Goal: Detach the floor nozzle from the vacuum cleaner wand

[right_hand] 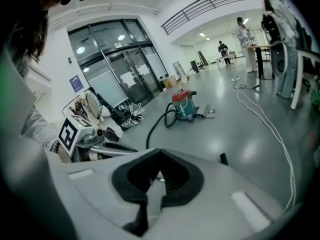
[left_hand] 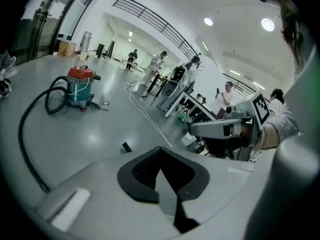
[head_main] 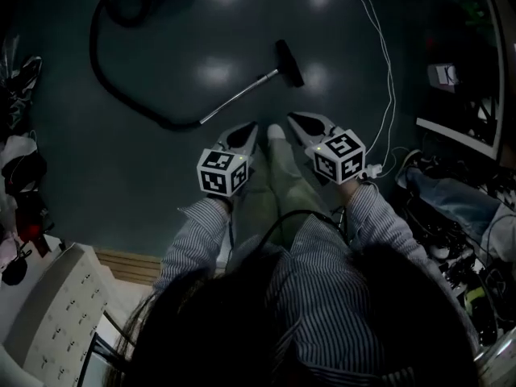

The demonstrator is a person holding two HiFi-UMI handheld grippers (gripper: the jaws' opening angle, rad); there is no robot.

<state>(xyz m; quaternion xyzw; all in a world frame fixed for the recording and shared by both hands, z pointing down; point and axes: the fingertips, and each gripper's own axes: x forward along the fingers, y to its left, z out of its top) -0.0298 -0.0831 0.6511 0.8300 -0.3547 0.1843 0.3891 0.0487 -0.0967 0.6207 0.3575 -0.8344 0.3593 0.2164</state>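
- Left tool [head_main: 247,131]: jaws together, nothing between them. The left gripper view shows only its dark pads meeting [left_hand: 160,154].
- Right tool [head_main: 298,120]: also closed and empty, as the right gripper view confirms [right_hand: 159,155].
- The two tools sit side by side above the person's legs. They point forward and down at the floor, well apart from any vacuum part.
- Black bar-shaped floor nozzle [head_main: 289,63]: it lies on the dark grey floor ahead of the tools, nearer the right tool.
- Slim silver metal wand [head_main: 240,97]: its long axis runs diagonally from the nozzle down-left to the black flexible hose [head_main: 113,83]. That hose end lies ahead of the left tool.
- Judgement: the right tool suits the nozzle and the left suits bracing the wand. Both would need to open first.
- The head view gives the whole wand line.
- The gripper views add the red-lidded teal canister vacuum [left_hand: 80,86]. They show the nozzle only as a small black tab [left_hand: 126,147], and the tool bodies hide the wand.
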